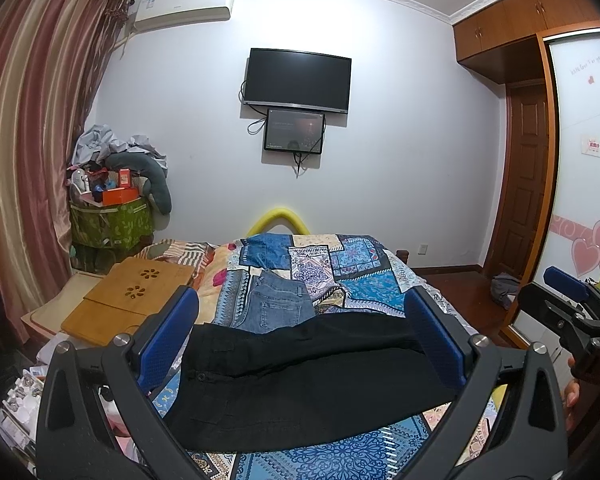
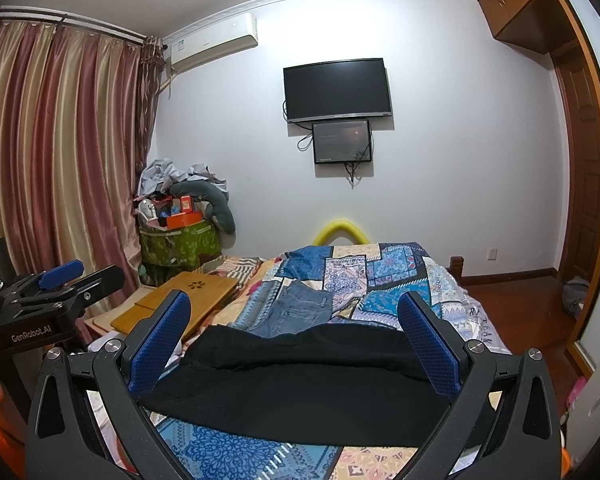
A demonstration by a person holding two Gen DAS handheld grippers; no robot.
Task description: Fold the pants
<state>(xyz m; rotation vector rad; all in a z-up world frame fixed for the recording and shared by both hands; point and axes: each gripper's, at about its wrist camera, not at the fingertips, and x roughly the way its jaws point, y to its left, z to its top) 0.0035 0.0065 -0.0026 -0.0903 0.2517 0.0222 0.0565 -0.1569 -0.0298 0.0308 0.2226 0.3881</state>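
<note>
Black pants (image 1: 300,376) lie folded lengthwise across the near end of the bed, waist to the left; they also show in the right wrist view (image 2: 300,376). My left gripper (image 1: 300,312) is open and empty, raised above them. My right gripper (image 2: 296,312) is open and empty too, also above them; it shows at the right edge of the left wrist view (image 1: 568,292). The left gripper shows at the left edge of the right wrist view (image 2: 64,276).
Folded blue jeans (image 1: 276,304) lie behind the black pants on the patchwork quilt (image 1: 360,276). A wooden lap tray (image 1: 128,296) rests at the bed's left side. A full green basket (image 1: 112,220) stands by the curtain. A wardrobe (image 1: 580,200) and floor lie right.
</note>
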